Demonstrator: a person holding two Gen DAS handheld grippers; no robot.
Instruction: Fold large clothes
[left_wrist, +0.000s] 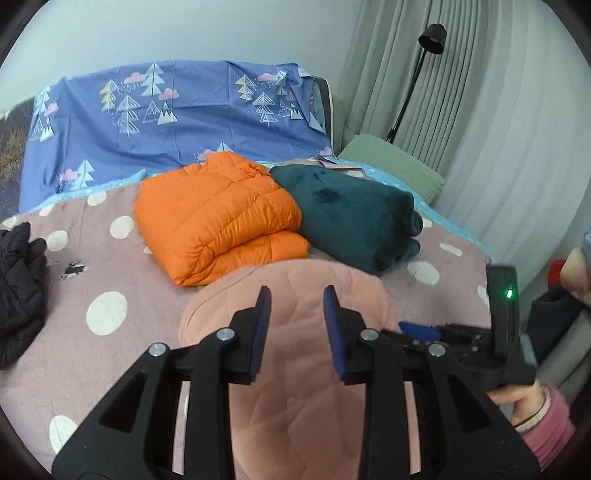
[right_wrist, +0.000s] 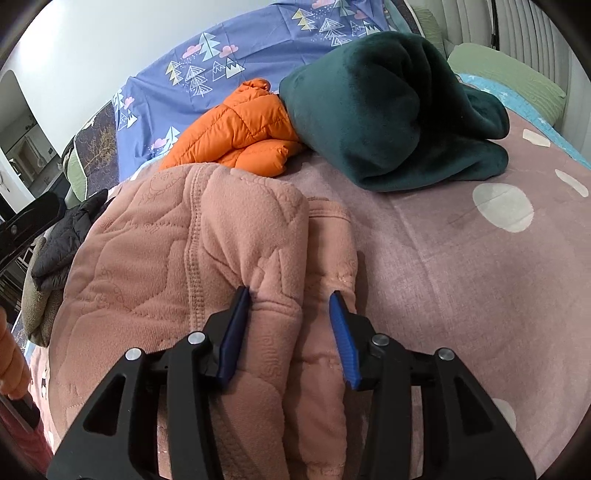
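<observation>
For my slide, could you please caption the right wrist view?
Open right gripper straddling a fold of the pink quilted fleece garment on the bed.

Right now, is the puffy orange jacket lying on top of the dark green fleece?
No, the puffy orange jacket lies beside the dark green fleece on the bed.

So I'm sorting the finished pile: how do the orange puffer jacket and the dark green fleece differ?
The orange puffer jacket is shiny and quilted; the dark green fleece is matte and plush. The orange puffer jacket is folded into a neat block, while the dark green fleece is a looser bundle with an edge spilling out. Both sit folded, side by side and touching, on the polka-dot bedspread.
</observation>
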